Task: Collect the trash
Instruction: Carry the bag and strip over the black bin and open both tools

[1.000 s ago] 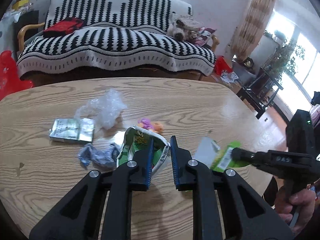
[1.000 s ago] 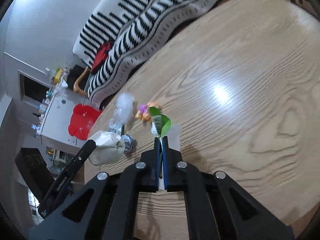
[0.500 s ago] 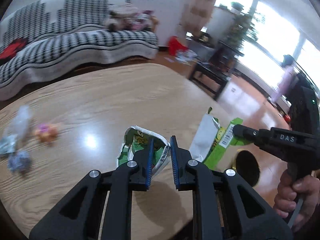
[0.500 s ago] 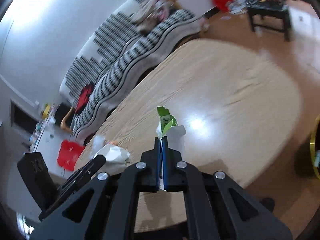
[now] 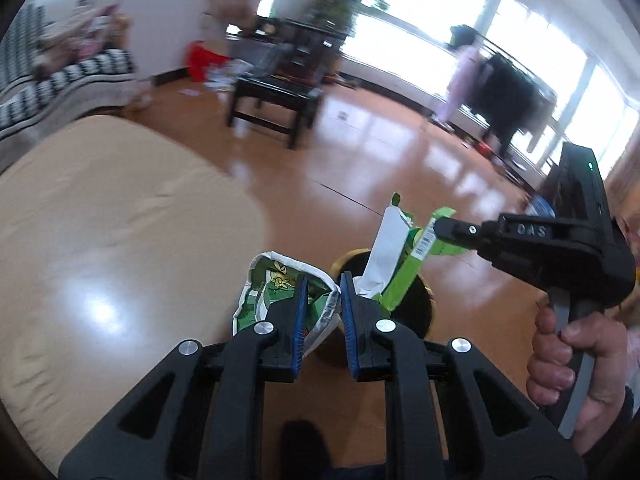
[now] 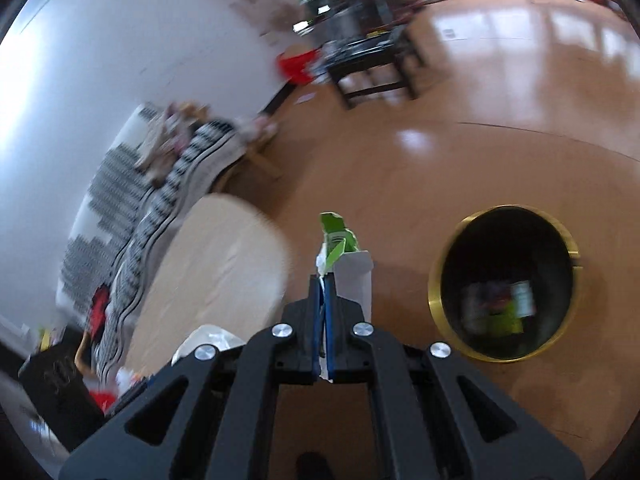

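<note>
Two wrappers: both are carried in the tongs, off the table and above the floor.
Crumpled green-and-white snack bag (image 5: 280, 296): pinched in the left gripper (image 5: 322, 316), blue pads pressed on its foil edge.
Flat green-and-white torn packet (image 6: 340, 256): clamped thin between the tightly closed pads of the right gripper (image 6: 323, 320); in the left view it stands at two o'clock of the snack bag (image 5: 404, 252).
Round black bin with gold rim (image 6: 436, 292): on the floor at three o'clock of the packet, colourful litter blurred inside.
Pale wooden table (image 5: 100, 240): at nine o'clock of the left gripper.
Person's hand (image 5: 576, 364): wrapped round the right gripper's handle.
Glossy brown floor (image 6: 500, 128): beneath everything.
</note>
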Motion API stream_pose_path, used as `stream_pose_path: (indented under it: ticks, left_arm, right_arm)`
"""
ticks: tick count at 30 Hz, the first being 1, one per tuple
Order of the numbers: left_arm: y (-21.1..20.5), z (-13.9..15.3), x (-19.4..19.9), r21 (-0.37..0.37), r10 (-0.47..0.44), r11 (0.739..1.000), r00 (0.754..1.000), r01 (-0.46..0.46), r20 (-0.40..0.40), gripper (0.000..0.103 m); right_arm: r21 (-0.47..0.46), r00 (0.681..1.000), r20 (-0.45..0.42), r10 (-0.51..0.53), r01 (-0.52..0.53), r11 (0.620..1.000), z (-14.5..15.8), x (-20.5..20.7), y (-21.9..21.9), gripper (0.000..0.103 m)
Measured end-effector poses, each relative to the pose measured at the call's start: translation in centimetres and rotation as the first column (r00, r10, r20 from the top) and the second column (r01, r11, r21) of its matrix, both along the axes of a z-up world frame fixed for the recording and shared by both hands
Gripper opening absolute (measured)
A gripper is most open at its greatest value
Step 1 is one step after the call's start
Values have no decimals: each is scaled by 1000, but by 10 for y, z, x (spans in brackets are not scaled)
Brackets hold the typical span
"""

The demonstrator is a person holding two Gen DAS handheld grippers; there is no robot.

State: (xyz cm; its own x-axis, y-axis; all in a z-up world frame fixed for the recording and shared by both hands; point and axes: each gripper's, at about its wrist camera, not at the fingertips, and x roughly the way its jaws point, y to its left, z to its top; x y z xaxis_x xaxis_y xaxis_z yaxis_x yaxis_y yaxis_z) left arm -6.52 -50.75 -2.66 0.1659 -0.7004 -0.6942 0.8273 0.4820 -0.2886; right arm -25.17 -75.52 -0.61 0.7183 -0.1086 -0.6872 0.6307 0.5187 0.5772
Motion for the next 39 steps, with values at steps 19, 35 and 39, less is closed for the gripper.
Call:
stream_pose_path:
  ticks: [19, 35, 39]
  left_arm:
    - [-155, -105, -39, 65, -206, 973, 963, 220, -171, 16]
    - [-163, -116, -29, 85, -149, 982, 966, 170, -212, 74]
    - [-147, -102, -18, 75, -111, 989, 971, 129, -210, 76]
  right_arm:
    - [29, 959, -185, -214, 223, 974, -76, -62, -83, 3]
    - [43, 946, -210, -247, 262, 964, -78, -62, -84, 89]
    - [45, 953, -184, -241, 253, 966, -70, -56, -78, 89]
